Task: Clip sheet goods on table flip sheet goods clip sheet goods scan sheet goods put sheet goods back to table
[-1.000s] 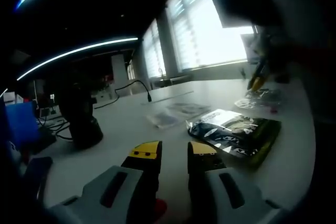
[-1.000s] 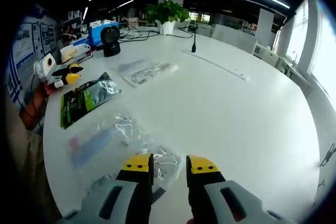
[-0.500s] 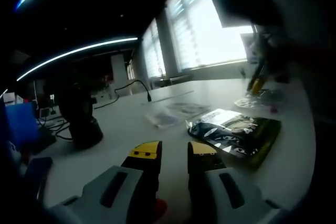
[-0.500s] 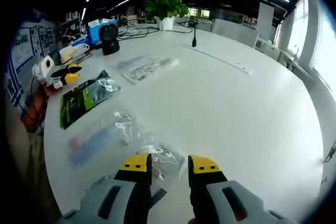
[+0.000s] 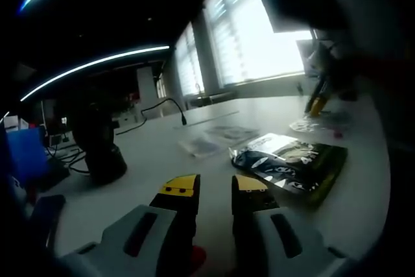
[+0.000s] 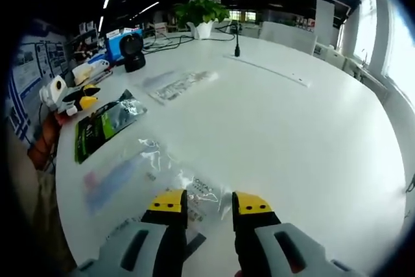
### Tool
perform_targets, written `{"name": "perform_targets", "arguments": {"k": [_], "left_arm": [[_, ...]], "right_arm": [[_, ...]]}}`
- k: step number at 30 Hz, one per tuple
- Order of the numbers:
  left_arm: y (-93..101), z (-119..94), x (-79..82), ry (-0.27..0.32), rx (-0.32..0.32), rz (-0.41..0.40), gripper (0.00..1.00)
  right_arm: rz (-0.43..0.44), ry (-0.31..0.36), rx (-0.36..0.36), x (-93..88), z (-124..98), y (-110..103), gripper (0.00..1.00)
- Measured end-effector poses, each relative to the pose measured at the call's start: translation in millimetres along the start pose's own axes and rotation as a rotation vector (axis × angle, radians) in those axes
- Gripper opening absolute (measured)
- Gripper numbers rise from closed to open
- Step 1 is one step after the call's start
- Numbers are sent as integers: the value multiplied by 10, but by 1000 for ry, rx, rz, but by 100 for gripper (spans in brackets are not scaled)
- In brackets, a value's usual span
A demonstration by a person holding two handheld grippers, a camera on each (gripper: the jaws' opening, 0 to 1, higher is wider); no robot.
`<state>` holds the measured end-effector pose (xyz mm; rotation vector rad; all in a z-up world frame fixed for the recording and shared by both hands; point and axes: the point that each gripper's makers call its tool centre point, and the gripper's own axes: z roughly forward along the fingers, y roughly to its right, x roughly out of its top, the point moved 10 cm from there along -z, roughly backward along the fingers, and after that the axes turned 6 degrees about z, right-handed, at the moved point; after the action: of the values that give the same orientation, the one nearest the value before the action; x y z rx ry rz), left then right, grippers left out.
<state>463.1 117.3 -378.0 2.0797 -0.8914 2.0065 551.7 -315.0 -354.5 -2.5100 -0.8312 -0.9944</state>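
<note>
right gripper (image 6: pixel 209 202): moved forward over clear packet (image 6: pixel 201 194) | jaws now above its near edge

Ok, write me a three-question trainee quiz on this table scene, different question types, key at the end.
1. True or false: the right claw is shut on the clear plastic packet just ahead of it.
2. Multiple choice: the green and silver foil pouch is A) lying flat on the white table, B) held in the left claw, C) standing against the potted plant.
3. Fill in: the black scanner stands near the blue ____.

Key: 1 false, its jaws stand apart with nothing between them; 2 A; 3 box.
</note>
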Motion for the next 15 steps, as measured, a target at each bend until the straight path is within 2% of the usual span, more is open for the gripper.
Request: {"name": "perform_targets", "arguments": {"k": [10, 15], "left_arm": [[2, 4, -4, -7, 4, 6, 13], [3, 5, -5, -8, 4, 9, 13]], "right_arm": [[11, 4, -32, -13, -4, 19, 30], [-9, 15, -9, -22, 4, -25, 21]]}}
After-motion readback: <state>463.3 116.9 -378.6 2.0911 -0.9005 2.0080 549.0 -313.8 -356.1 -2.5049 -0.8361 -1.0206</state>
